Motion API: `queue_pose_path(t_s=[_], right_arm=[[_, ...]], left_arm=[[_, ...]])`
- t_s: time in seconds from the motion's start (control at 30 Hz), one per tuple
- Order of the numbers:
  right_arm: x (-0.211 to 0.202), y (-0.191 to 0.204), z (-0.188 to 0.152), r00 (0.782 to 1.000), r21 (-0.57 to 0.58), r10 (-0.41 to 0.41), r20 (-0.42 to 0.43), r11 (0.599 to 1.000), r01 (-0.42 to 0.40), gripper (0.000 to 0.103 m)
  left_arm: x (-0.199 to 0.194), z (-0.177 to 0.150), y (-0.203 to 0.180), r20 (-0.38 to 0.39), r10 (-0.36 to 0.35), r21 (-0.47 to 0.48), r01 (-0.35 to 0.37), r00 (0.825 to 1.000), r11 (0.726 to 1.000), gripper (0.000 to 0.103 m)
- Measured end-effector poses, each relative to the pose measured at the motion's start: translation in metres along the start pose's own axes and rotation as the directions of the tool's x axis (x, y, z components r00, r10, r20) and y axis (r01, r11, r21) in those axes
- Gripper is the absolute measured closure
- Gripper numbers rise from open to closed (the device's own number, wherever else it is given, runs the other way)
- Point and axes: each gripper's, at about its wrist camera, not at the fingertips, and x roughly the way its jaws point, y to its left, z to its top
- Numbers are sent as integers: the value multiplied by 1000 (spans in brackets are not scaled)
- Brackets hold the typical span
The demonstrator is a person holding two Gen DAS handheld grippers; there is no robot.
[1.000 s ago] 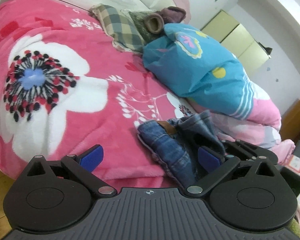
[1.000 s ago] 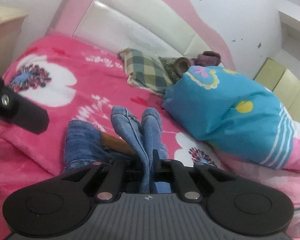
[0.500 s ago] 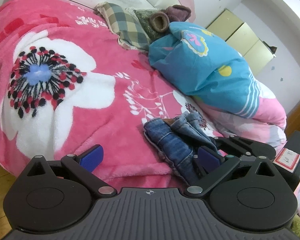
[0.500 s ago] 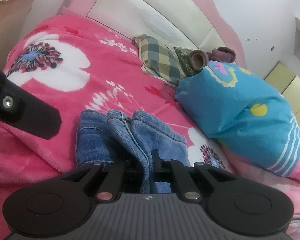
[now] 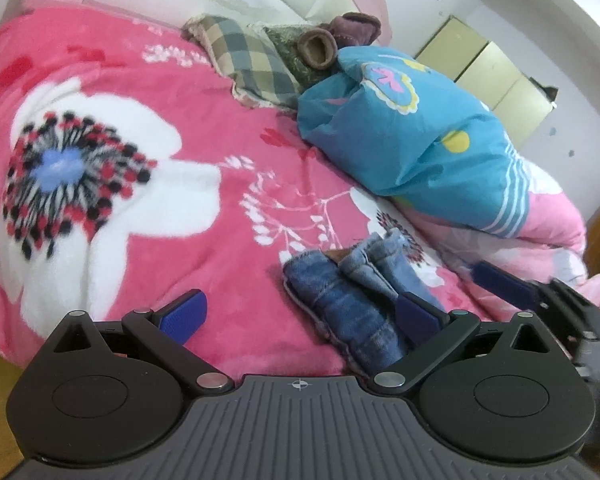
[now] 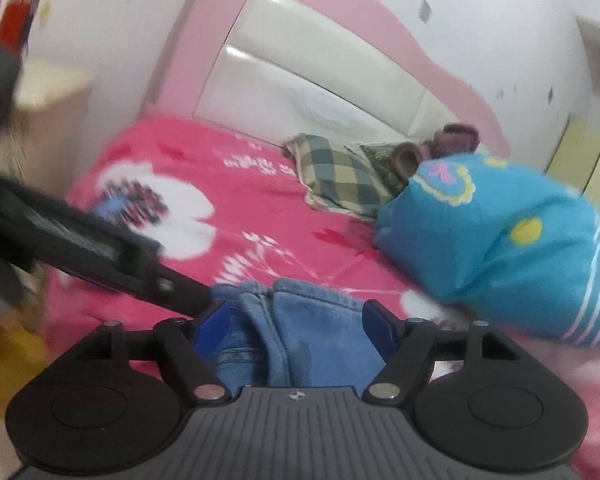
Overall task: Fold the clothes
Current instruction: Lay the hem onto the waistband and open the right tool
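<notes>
Right tongs opening around the folded jeans, blue pads spread to either side of the denim with the bundle between them, apparently no longer pinched. Left tongs spread wide, holding nothing, the far pad just beside the jeans' near edge and the other pad over bare blanket. Jeans folded into a compact bundle on the pink flowered blanket, near the bed's front edge, with the blue quilt roll beyond them and the checked pillow well past that, toward the headboard. Risk, as a judgement: a stiff denim fold springing open once let go, top layers sliding off the lower ones. Also possible: a rising pad snagging a hem and dragging the bundle askew or toward the bed edge, since it lies close to the drop. Right view blurred by motion, so exact pad contact hard to confirm. Left tongs' arm crossing close by, another chance of a bump.
</notes>
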Motion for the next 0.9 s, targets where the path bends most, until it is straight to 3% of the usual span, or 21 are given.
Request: queue_pose_path(t_s=[0.07, 0.13, 0.17, 0.33, 0.47, 0.77, 0.83, 0.9], right_arm=[[-4, -20, 2, 999, 102, 44, 8, 994, -45, 33], [2, -32, 4, 998, 155, 57, -5, 986, -56, 49], [6, -36, 4, 998, 170, 62, -14, 984, -59, 51], [34, -28, -2, 990, 135, 114, -86, 986, -102, 68], [46, -23, -10, 986, 132, 123, -113, 985, -108, 80], [39, -4, -9, 991, -11, 73, -111, 997, -74, 79], [44, -8, -10, 992, 29, 66, -109, 998, -63, 83], [47, -17, -12, 991, 101, 81, -108, 992, -70, 100]], left_arm=[[5, 4, -4, 16, 8, 19, -9, 1000, 1000, 2], [10, 8, -9, 32, 21, 41, -22, 999, 999, 2], [13, 9, -11, 38, 30, 54, -32, 999, 998, 2], [33, 10, -19, 22, 143, 157, -145, 989, 977, 3], [37, 7, -21, 27, 171, 198, -173, 985, 965, 2], [41, 7, -13, 27, 165, 171, -167, 986, 971, 2], [40, 6, -13, 30, 163, 171, -166, 986, 971, 2], [40, 6, -11, 31, 157, 164, -160, 987, 973, 2]])
